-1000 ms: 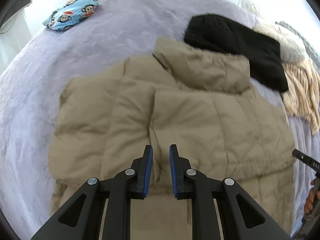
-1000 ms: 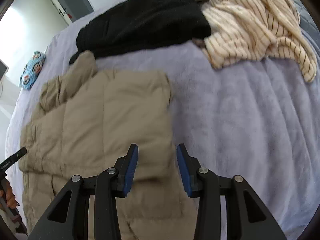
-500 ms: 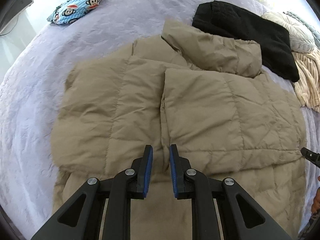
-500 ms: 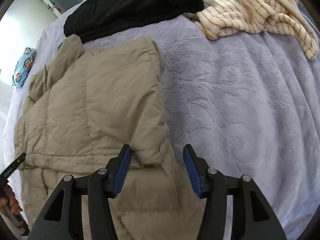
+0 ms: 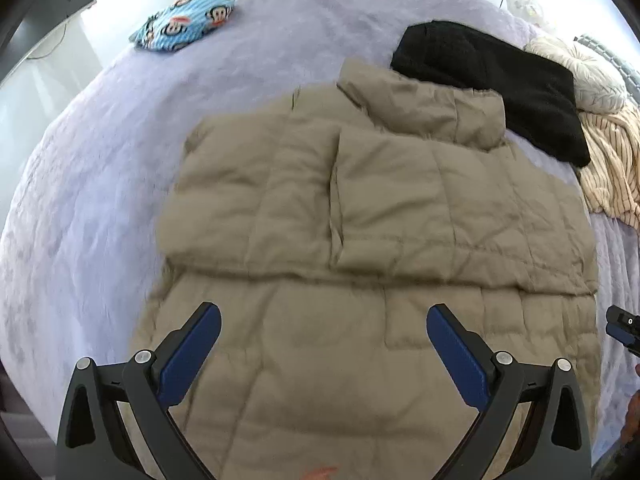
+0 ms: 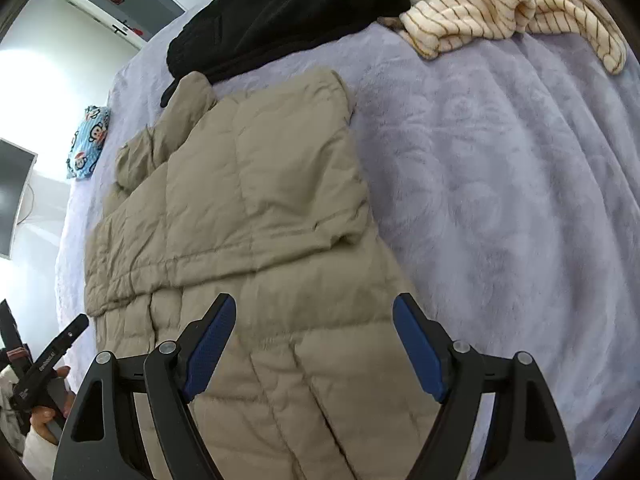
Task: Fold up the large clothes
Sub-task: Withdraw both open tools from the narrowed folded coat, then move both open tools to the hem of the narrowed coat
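A tan puffer jacket (image 5: 400,200) lies flat on the lilac bed cover (image 5: 100,180), its sides folded in over the upper half and its hood at the far end. My left gripper (image 5: 323,309) hovers above the jacket's lower half with its jaws opening wide and nothing between them. In the right wrist view the jacket (image 6: 260,200) runs along the left. My right gripper (image 6: 314,300) hangs over its lower right part, jaws opening, and the pads touch no cloth. A hand holding the left gripper's body (image 6: 52,360) shows at the lower left.
A black garment (image 5: 492,80) lies past the hood, with a cream striped garment (image 5: 608,168) and a cream cushion (image 5: 576,72) to its right. A blue monkey-print cloth (image 5: 184,20) sits at the far left. Bare bed cover (image 6: 500,200) stretches right of the jacket.
My left gripper went from shut to wide open. The right gripper's jaws widened off the folded panel's corner. Both drew back toward the jacket's hem.
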A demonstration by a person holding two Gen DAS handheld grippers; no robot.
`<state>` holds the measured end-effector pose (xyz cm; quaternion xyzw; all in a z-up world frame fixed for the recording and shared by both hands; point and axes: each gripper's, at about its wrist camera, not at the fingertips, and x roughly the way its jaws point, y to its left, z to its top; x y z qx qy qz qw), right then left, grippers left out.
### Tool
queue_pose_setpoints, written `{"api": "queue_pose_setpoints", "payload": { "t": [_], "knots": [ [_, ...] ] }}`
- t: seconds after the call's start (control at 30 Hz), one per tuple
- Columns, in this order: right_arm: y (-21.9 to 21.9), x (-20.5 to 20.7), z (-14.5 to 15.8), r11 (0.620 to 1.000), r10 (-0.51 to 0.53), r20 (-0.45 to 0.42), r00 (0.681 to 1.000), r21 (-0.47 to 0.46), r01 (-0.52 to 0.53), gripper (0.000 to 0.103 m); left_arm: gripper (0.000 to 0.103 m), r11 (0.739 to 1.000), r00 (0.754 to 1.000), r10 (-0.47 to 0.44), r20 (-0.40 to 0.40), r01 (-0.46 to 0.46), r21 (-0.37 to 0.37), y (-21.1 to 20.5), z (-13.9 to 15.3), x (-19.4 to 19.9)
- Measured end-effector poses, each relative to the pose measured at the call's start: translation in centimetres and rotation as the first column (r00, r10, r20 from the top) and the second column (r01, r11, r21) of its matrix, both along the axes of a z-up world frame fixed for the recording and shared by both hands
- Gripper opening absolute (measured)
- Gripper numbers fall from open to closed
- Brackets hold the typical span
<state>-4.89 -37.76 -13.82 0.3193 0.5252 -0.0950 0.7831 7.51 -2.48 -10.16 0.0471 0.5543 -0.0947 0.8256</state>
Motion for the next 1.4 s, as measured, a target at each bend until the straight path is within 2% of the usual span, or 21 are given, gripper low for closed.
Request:
{"api": "queue_pose_setpoints", "payload": {
  "t": [0.07, 0.1, 0.13, 0.17, 0.37, 0.57, 0.63, 0.73, 0.8, 1.0, 1.27, 1.4],
  "knots": [
    [0.2, -0.6, -0.1, 1.000, -0.001, 0.005, 1.000, 0.010, 0.001, 0.084, 0.103, 1.000, 1.000, -0.002, -0.005, 0.002, 0.017, -0.2, -0.1, -1.0],
    [0.2, -0.8, -0.1, 1.000, -0.001, 0.005, 1.000, 0.013, 0.001, 0.088, 0.103, 1.000, 1.000, -0.005, -0.007, 0.005, 0.027, -0.4, -0.1, -1.4],
    [0.4, -1.2, -0.1, 1.000, 0.003, 0.003, 1.000, 0.016, -0.003, 0.100, 0.103, 0.999, 1.000, -0.007, -0.014, 0.008, 0.035, -0.5, -0.2, -1.9],
    [0.6, -1.4, -0.1, 1.000, 0.004, 0.007, 1.000, 0.017, -0.004, 0.103, 0.103, 0.999, 1.000, -0.009, -0.020, 0.009, 0.036, -0.6, -0.3, -2.2],
    [2.5, -3.4, 0.3, 1.000, 0.012, 0.015, 1.000, 0.025, -0.012, 0.103, 0.103, 1.000, 0.998, -0.007, -0.059, 0.008, 0.023, 0.0, 0.0, -4.1],
    [4.5, -6.6, 0.5, 0.998, -0.041, -0.003, 0.999, 0.038, 0.041, 0.103, 0.103, 0.998, 0.997, -0.020, -0.072, 0.024, 0.058, 1.8, 0.3, -6.1],
    [5.6, -7.7, 0.7, 0.999, -0.037, -0.025, 0.999, 0.036, 0.038, 0.103, 0.103, 0.997, 0.996, -0.025, -0.082, 0.031, 0.073, 2.8, 0.4, -6.9],
    [6.9, -9.2, 0.9, 0.999, -0.030, -0.078, 0.996, 0.034, 0.033, 0.103, 0.103, 0.998, 0.994, -0.043, -0.102, 0.047, 0.046, 4.6, 0.7, -8.4],
    [7.7, -10.3, 0.7, 0.996, -0.035, -0.099, 0.994, 0.079, 0.043, 0.103, 0.103, 0.997, 0.993, -0.050, -0.103, 0.055, 0.047, 5.9, 1.1, -9.8],
    [9.6, -14.6, 0.0, 0.966, -0.141, -0.143, 0.980, 0.197, 0.168, 0.103, 0.103, 0.996, 0.985, -0.076, -0.156, 0.081, 0.025, 8.9, 1.0, -12.8],
    [11.5, -18.7, 0.3, 0.937, -0.217, -0.170, 0.961, 0.238, 0.254, 0.103, 0.103, 0.997, 0.967, -0.078, -0.241, 0.081, 0.002, 13.0, -0.2, -16.7],
    [12.0, -19.7, -0.1, 0.924, -0.226, -0.199, 0.954, 0.267, 0.275, 0.103, 0.103, 0.997, 0.965, -0.031, -0.260, 0.012, -0.073, 15.9, 0.2, -18.0]
  ]
}}
